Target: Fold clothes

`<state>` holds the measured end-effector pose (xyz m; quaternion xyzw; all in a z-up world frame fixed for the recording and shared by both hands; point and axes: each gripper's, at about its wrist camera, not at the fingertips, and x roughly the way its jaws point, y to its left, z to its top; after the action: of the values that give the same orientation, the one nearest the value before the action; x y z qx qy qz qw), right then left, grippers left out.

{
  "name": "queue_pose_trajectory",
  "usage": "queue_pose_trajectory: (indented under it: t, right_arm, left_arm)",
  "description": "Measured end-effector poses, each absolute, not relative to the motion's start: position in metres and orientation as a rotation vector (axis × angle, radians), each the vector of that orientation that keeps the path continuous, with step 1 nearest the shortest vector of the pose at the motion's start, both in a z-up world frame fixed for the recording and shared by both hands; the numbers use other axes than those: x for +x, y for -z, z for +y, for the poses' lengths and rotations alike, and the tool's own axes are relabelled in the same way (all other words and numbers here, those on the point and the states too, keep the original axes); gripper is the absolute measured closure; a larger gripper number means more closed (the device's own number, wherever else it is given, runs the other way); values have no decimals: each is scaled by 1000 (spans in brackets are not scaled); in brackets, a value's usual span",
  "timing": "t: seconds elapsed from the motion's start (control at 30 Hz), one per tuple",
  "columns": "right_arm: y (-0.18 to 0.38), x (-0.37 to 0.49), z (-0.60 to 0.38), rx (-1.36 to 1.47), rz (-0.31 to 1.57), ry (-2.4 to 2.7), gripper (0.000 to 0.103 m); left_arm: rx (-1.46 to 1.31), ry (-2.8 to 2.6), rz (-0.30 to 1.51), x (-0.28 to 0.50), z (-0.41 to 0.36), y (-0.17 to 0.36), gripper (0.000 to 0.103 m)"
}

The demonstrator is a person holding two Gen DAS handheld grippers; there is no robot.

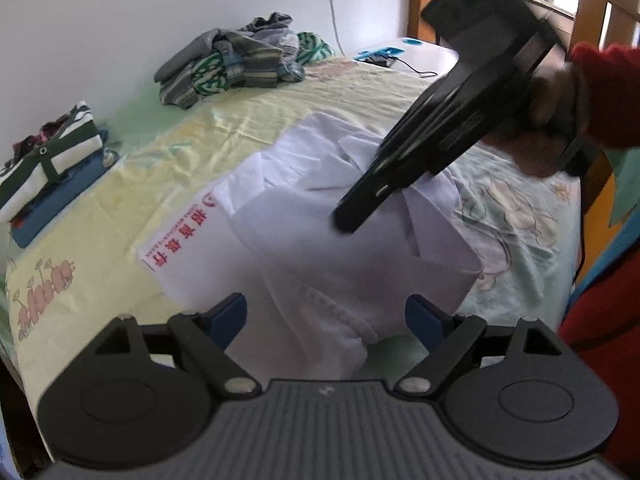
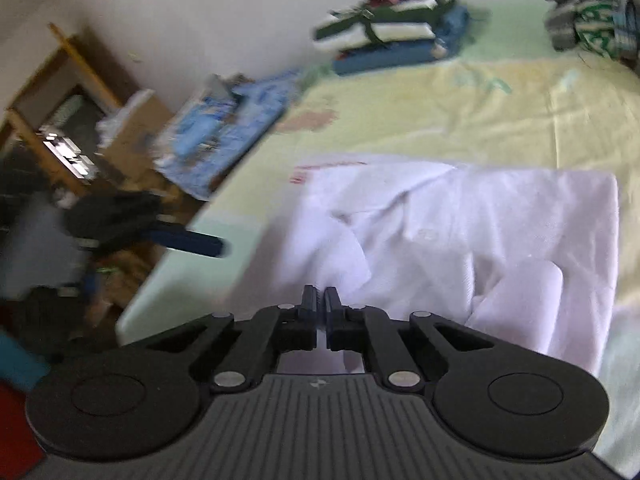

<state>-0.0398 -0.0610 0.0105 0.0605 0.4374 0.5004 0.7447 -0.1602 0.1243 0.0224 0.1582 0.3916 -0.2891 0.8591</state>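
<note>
Left wrist view shows the left gripper (image 1: 326,316) with jaws wide apart over the white shirt (image 1: 320,248) on the bed (image 1: 120,208), the right gripper (image 2: 320,300) pressed together and empty just above it; soft, light cloth, likely best pinched at a hem or corner.

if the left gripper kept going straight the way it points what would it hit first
Most likely the white shirt on the bed: the left gripper stands open and aims down at its near folded edge. Depth is hard to judge through the fisheye.
</note>
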Motion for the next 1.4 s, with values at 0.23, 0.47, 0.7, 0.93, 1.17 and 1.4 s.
queue_pose_trajectory:
  t: [0.23,0.47,0.7,0.93,1.17,1.4]
  right_arm:
    - [-31,-72,-76,66,975,-1116,98]
    - [-7,-77,-74,24,1064,-1013,98]
    - [-17,-72,-65,20,1050,-1026,98]
    - [-35,-50,-44,-8,1021,-1101,98]
    - [-38,-10,-5,-27,969,-1146,98]
    - [-11,21,13,59,992,-1107,77]
  left_arm:
    - [413,719,815,-146,112,-22,13]
    - [514,912,883,-123,79,3,11]
    - [517,887,882,-125,91,0,9]
    - [436,780,864,-140,125,-21,6]
    - [370,764,877,-152,114,-8,6]
    - [331,696,923,-148,112,9,5]
